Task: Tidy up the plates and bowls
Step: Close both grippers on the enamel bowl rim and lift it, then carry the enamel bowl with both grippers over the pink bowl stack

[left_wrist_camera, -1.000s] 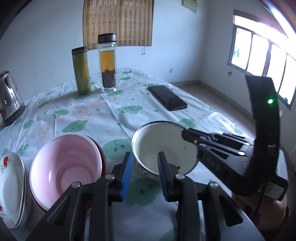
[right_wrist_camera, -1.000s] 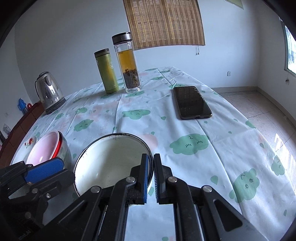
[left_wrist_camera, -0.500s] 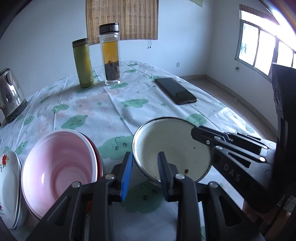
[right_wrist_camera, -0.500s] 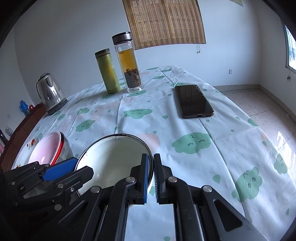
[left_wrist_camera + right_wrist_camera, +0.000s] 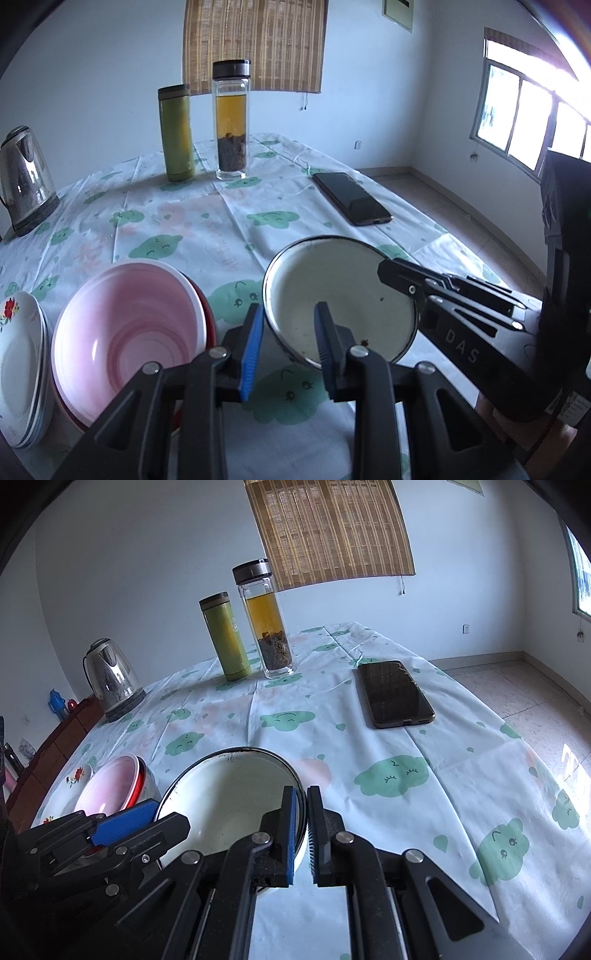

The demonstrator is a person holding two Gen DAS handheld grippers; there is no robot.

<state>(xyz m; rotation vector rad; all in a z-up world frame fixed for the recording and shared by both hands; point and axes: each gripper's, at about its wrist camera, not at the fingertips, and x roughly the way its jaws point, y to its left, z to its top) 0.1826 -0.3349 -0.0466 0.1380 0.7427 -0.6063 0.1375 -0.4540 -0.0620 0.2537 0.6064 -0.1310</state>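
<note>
- Two grippers meet at a white enamel bowl (image 5: 343, 299) near the front edge of a table (image 5: 406, 746) covered in a cloud-print cloth.
- The right gripper (image 5: 302, 834) has its jaws clamped on the bowl's right rim.
- The left gripper (image 5: 288, 350) straddles the bowl's near-left rim, one finger inside, one outside; whether its jaws press the rim cannot be told.
- Left of the bowl sits a pink bowl (image 5: 125, 336) nested in a red one, then stacked white plates (image 5: 18, 365).
- Farther back stand a green flask (image 5: 175, 133), a tea bottle (image 5: 231, 122), a kettle (image 5: 22, 184) and a phone (image 5: 351, 197).
</note>
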